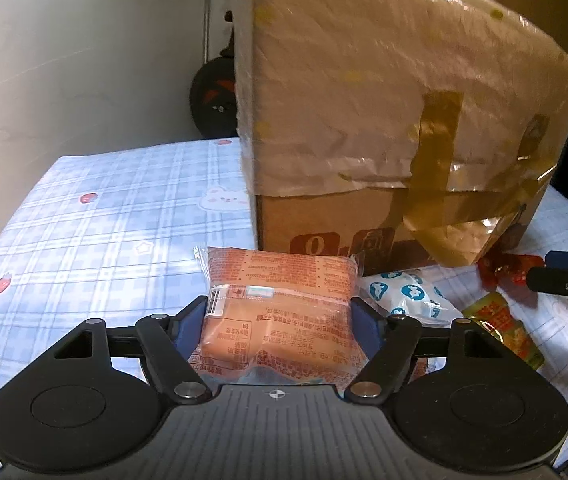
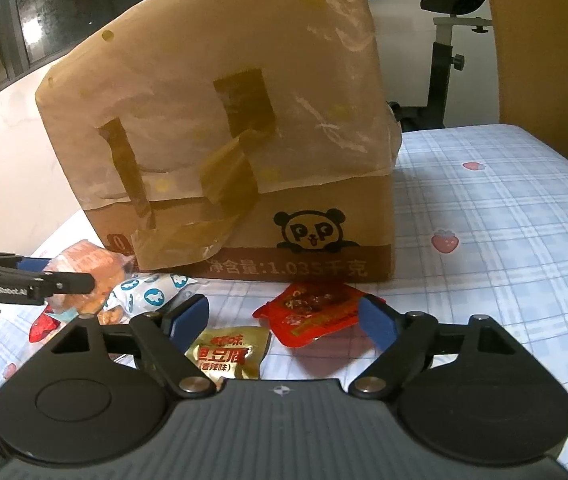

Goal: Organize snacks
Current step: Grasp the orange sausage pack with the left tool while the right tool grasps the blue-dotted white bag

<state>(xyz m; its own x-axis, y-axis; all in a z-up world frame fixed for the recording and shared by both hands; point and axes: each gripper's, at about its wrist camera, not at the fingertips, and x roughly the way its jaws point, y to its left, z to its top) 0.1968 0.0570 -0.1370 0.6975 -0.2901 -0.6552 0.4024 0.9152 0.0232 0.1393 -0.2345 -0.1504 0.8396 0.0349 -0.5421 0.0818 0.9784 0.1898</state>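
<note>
My left gripper point(image 1: 278, 314) is shut on an orange bread packet point(image 1: 280, 300), held just in front of a tall cardboard box point(image 1: 384, 100) draped in plastic and tape. The same packet point(image 2: 84, 268) and left gripper point(image 2: 36, 282) show at the left of the right wrist view. My right gripper point(image 2: 284, 316) is open and empty above a yellow tofu snack pouch point(image 2: 228, 352) and a red snack pouch point(image 2: 312, 312), in front of the box point(image 2: 224, 128). A white-and-blue packet point(image 1: 408, 296) lies beside the bread; it also shows in the right wrist view point(image 2: 148, 292).
Everything sits on a blue plaid cloth point(image 1: 84, 248) with strawberry prints. A yellow pouch point(image 1: 504, 324) and red wrapper point(image 1: 500, 272) lie right of the box base. An exercise bike point(image 2: 444, 52) stands behind the table. A white wall point(image 1: 64, 72) is at the back left.
</note>
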